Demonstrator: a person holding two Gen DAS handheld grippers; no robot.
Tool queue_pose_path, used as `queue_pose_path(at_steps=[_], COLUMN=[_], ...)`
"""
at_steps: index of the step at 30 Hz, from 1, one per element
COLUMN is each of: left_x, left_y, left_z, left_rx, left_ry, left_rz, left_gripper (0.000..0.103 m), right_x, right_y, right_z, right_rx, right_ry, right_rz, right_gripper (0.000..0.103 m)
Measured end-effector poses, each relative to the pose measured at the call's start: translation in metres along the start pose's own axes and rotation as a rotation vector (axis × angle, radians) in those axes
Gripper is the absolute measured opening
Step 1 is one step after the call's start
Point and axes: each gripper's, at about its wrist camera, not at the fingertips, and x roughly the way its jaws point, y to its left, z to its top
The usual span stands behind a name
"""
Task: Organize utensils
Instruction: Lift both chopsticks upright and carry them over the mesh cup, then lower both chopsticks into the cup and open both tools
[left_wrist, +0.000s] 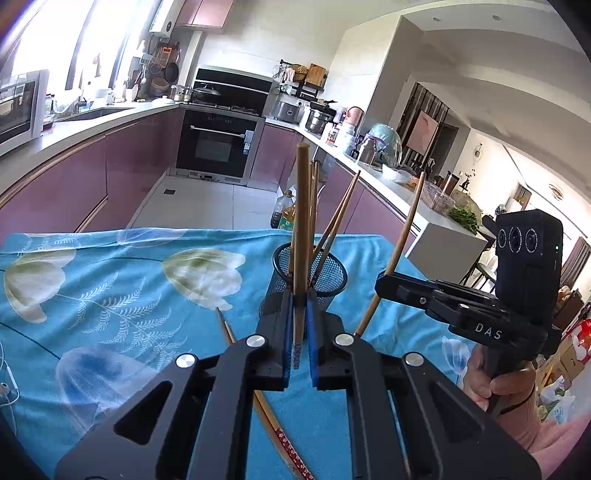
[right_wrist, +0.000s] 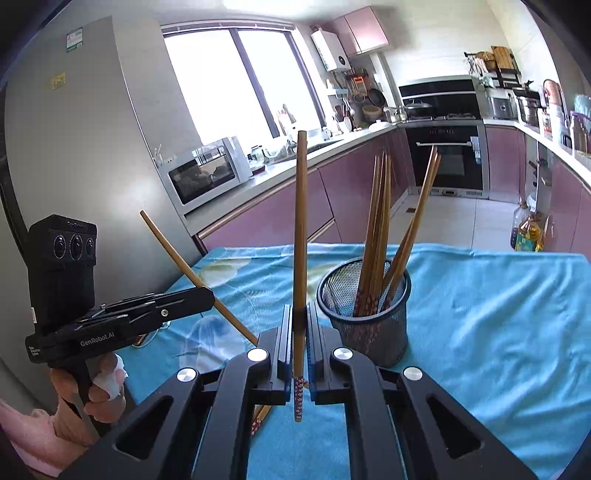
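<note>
A black mesh cup (left_wrist: 320, 277) (right_wrist: 373, 325) stands on the blue flowered cloth and holds several wooden chopsticks (right_wrist: 380, 236). My left gripper (left_wrist: 300, 306) is shut on one chopstick (left_wrist: 302, 221), held upright just in front of the cup. My right gripper (right_wrist: 300, 317) is shut on another chopstick (right_wrist: 300, 229), upright, left of the cup. In the left wrist view the right gripper (left_wrist: 384, 284) shows at the right with its chopstick (left_wrist: 402, 243) tilted. In the right wrist view the left gripper (right_wrist: 207, 295) shows at the left with its chopstick (right_wrist: 173, 251) tilted. Two loose chopsticks (left_wrist: 266, 410) lie on the cloth under my left gripper.
The table with the blue cloth (right_wrist: 498, 314) ends at its far edge before a tiled floor. Purple kitchen cabinets and an oven (left_wrist: 216, 146) stand behind. An oil bottle (right_wrist: 528, 230) stands on the floor. A white cable (left_wrist: 7, 387) lies at the table's left edge.
</note>
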Motion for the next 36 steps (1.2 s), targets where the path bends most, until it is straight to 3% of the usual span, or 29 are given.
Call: queue_pose_path(at_steps=[22,36], left_x=[-0.006,0.051], left_y=[-0.033,-0.032], left_z=[0.084,0.087], left_rx=[0.093,0.121], left_ry=[-0.159,-0.084], left_rz=[-0.015,0.07], left_gripper=[0.008,0.008], right_x=[-0.019,0.025], right_y=[-0.01,-0.03], right_z=[0.071,0.065], right_rx=[-0.052,-0.013], right_ry=[-0.147,-0.048], right_rz=[-0.066,-0.109], right_gripper=[0.006,0.006])
